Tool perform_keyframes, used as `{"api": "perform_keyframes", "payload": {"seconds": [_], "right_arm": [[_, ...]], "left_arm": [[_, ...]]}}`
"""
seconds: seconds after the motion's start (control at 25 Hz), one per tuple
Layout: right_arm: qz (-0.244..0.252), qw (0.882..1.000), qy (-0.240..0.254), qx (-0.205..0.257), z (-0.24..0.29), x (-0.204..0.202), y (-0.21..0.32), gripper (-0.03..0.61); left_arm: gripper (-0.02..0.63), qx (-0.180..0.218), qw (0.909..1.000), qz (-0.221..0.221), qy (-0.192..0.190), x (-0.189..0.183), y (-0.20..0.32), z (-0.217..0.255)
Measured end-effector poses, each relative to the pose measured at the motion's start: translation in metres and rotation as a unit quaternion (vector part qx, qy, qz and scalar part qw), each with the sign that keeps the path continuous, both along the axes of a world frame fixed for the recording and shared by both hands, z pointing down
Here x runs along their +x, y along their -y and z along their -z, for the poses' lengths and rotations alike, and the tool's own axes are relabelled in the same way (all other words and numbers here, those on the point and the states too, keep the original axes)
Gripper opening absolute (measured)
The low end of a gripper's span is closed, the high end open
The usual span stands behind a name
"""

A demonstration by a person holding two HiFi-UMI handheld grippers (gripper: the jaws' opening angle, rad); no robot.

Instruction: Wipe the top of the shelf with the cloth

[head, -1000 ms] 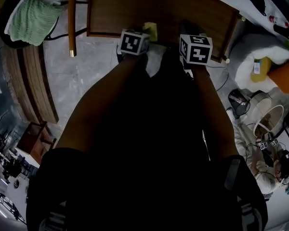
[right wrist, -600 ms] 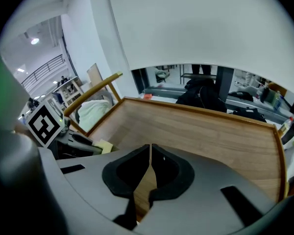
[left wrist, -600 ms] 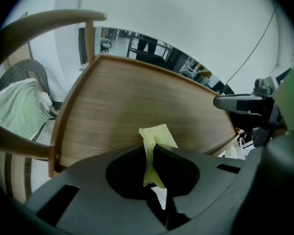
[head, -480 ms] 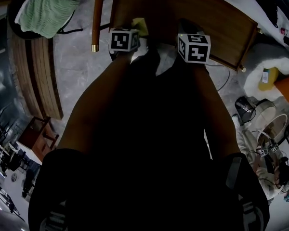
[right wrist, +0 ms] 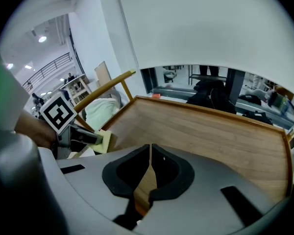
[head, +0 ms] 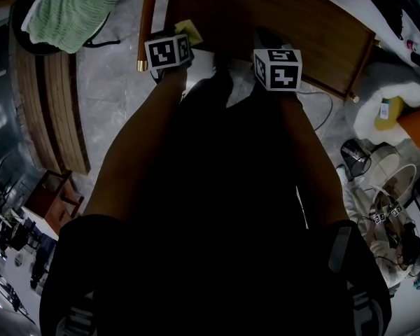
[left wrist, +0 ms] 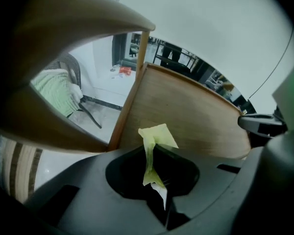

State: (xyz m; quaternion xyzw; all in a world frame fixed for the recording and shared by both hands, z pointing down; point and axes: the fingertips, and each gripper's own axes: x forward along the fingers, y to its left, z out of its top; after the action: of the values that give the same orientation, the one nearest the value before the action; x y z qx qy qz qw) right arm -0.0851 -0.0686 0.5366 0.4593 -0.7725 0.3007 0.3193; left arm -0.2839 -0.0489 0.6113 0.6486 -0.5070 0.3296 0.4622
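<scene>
Left gripper [left wrist: 156,182] pinches the yellow cloth [left wrist: 158,135] at the shelf top [left wrist: 201,116]'s near-left corner; right gripper [right wrist: 149,177] hovers, jaws pressed together, empty. Wiping seems just starting; next, sweep the cloth rightward.

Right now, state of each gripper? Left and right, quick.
Left gripper: closed, holding the yellow cloth.
Right gripper: closed, holding nothing.
</scene>
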Motion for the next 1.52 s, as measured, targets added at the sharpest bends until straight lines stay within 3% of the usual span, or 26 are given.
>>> {"api": "perform_keyframes", "payload": {"seconds": [0.12,0.24,0.4,0.48,0.56,0.68,0.84,0.96,1.12,1.24,1.52], "right_arm": [[-0.013,1.000,0.007,0.003,0.004,0.014,0.002,0.026],[-0.020,1.000,0.013,0.009,0.014,0.026,0.007,0.025],[0.004,0.996,0.068,0.053,0.052,0.027,0.016,0.025],[0.023,0.985,0.129,0.109,0.095,0.024,0.027,0.025],[0.052,0.966,0.189,0.171,0.146,0.026,0.037,0.025],[0.110,0.931,0.251,0.241,0.219,0.038,0.037,0.025],[0.180,0.904,0.271,0.279,0.290,0.067,0.025,0.025],[0.198,0.895,0.274,0.289,0.327,0.097,0.026,0.025],[0.221,0.887,0.271,0.302,0.360,0.136,0.018,0.025],[0.228,0.872,0.304,0.308,0.379,0.157,0.002,0.025],[0.234,0.833,0.338,0.372,0.432,0.193,-0.023,0.025]], "left_arm": [[0.028,0.003,0.9998,0.019,-0.001,-0.004,0.001,-0.001],[0.028,0.001,0.9973,0.069,-0.026,-0.004,0.003,-0.001],[0.028,0.018,0.9936,0.093,-0.062,0.004,0.004,0.007],[0.028,0.053,0.9906,0.094,-0.084,0.009,0.015,0.023],[0.028,0.103,0.9837,0.089,-0.118,0.020,0.031,0.051],[0.028,0.179,0.9604,0.074,-0.200,0.050,0.043,0.111],[0.028,0.280,0.9138,0.023,-0.293,0.110,0.047,0.210],[0.028,0.360,0.8799,-0.028,-0.309,0.153,0.060,0.287],[0.028,0.433,0.8473,-0.112,-0.287,0.209,0.060,0.370],[0.028,0.451,0.8326,-0.166,-0.276,0.243,0.043,0.409],[0.028,0.445,0.8181,-0.238,-0.276,0.271,-0.004,0.438]]}}
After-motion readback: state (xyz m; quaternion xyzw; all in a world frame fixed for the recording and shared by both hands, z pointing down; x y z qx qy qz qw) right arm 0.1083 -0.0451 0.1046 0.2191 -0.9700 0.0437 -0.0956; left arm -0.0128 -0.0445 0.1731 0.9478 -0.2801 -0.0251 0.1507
